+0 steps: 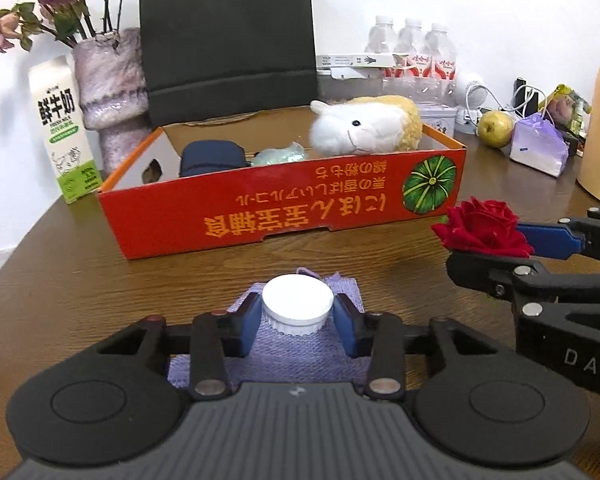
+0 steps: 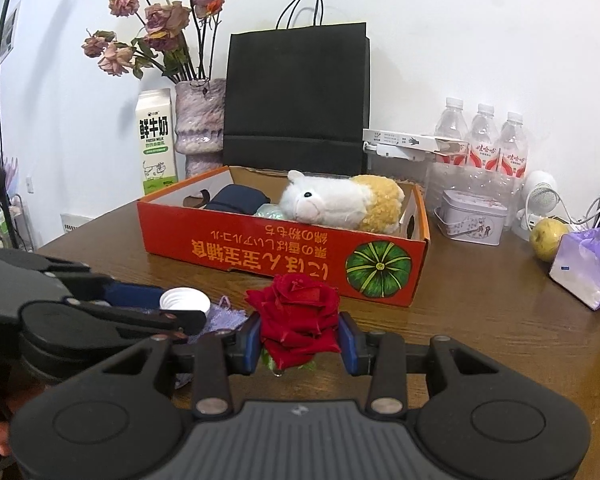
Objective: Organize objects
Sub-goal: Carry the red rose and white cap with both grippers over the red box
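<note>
Left gripper [image 1: 298, 314] clasps a white cap [image 1: 297, 304] on a purple cloth [image 1: 300, 344] near the tabletop's [image 1: 100, 280] front edge. Right gripper [image 2: 299, 342] grips a red rose [image 2: 298, 312] (held above the wood). Bare tabletop separates both from the orange box [image 1: 284, 204], set toward the back edge.
</note>
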The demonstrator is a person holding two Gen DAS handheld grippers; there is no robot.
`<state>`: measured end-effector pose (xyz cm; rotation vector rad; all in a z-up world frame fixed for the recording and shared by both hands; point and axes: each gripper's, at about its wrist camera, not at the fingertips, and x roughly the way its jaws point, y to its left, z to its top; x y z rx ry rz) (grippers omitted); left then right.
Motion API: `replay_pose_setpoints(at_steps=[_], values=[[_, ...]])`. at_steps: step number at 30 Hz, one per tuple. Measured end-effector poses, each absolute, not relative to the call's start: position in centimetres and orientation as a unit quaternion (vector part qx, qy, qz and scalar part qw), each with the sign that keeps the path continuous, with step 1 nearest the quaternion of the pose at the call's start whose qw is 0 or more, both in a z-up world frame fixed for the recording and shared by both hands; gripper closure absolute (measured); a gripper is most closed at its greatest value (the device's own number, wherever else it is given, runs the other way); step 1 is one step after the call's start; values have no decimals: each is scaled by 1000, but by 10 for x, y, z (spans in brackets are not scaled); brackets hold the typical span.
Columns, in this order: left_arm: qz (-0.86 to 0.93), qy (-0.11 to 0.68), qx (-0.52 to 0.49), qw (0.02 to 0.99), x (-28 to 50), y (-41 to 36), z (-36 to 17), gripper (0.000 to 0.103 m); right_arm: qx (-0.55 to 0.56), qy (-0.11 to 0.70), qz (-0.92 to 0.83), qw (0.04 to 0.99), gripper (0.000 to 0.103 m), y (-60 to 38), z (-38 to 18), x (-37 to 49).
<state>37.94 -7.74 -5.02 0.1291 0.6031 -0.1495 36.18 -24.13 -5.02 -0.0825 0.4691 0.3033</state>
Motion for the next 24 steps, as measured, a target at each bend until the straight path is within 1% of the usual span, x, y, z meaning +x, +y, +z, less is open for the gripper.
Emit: replay_pose_setpoints(at_steps=[10, 24], values=[[-86, 263, 46, 960, 374, -74, -36, 63, -44, 222, 150, 963, 66, -240, -46, 367], [-56, 199, -2, 978, 384, -58, 13, 63, -38, 177, 153, 972, 66, -231, -19, 384]])
